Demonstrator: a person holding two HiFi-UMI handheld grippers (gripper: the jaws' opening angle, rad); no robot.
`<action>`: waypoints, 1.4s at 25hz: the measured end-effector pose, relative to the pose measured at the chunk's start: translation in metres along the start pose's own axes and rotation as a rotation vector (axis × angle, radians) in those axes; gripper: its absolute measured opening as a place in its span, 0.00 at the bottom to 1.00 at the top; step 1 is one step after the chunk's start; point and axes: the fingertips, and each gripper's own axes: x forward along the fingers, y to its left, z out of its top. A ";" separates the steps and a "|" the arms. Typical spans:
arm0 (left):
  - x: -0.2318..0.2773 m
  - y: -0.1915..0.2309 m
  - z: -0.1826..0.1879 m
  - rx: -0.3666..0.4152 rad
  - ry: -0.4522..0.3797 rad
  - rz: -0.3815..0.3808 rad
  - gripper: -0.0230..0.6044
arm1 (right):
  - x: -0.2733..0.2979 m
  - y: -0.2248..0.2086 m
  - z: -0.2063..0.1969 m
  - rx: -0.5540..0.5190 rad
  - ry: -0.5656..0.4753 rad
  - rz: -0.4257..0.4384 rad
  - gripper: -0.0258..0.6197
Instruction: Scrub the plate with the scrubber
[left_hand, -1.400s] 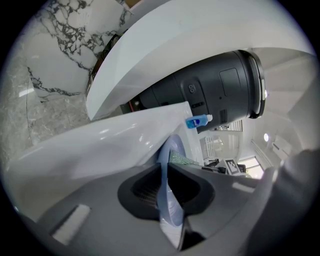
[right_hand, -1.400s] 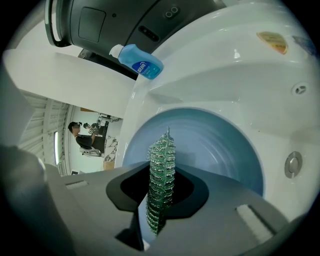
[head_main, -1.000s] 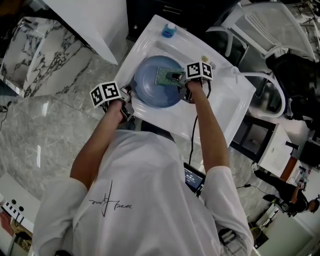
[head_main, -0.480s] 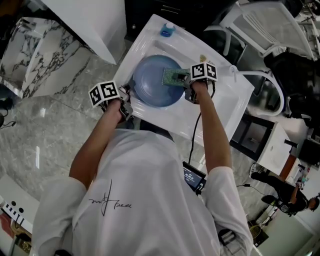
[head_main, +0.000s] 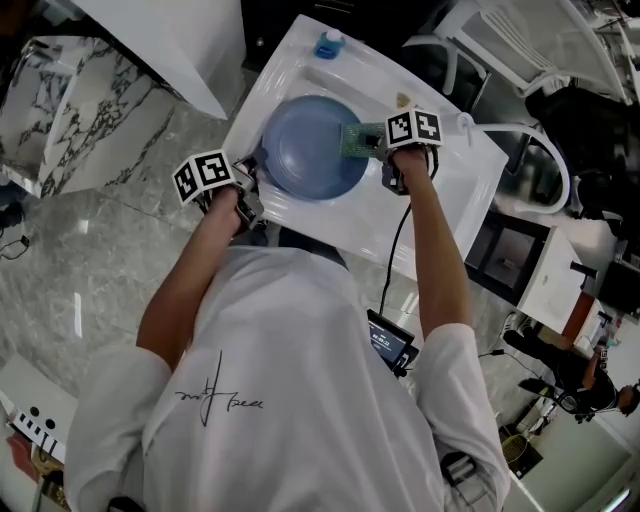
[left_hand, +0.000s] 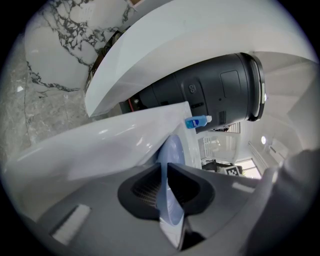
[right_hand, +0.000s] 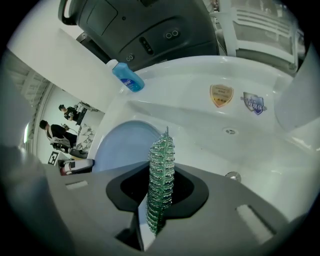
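A round blue plate (head_main: 305, 150) lies in the white sink (head_main: 450, 185). My left gripper (head_main: 250, 188) is shut on the plate's near-left rim; in the left gripper view the thin blue plate (left_hand: 171, 155) runs edge-on between the jaws of the left gripper (left_hand: 167, 187). My right gripper (head_main: 383, 148) is shut on a green mesh scrubber (head_main: 357, 140), which rests at the plate's right rim. In the right gripper view the scrubber (right_hand: 160, 180) stands upright between the jaws, with the plate (right_hand: 122, 145) behind it to the left.
A blue bottle (head_main: 326, 44) stands at the sink's far corner, also seen as the bottle (right_hand: 127, 77) and bottle (left_hand: 198, 121). The sink has a small overflow hole (right_hand: 230, 131) and two stickers (right_hand: 221, 95). Marble floor (head_main: 90, 260) lies left; a white rack (head_main: 530, 50) stands right.
My right gripper has dragged the scrubber rightward across the plate, from near its middle to its right rim. The left gripper has kept its hold on the rim.
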 end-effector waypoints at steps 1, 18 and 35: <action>0.000 0.000 0.000 -0.002 0.001 -0.001 0.19 | -0.003 -0.002 0.000 -0.019 0.005 -0.019 0.14; 0.001 -0.002 -0.001 -0.012 0.011 -0.012 0.19 | -0.028 0.061 0.009 -0.038 -0.079 0.146 0.14; 0.002 -0.001 -0.001 -0.023 0.017 -0.024 0.19 | 0.022 0.143 -0.038 0.020 0.056 0.414 0.14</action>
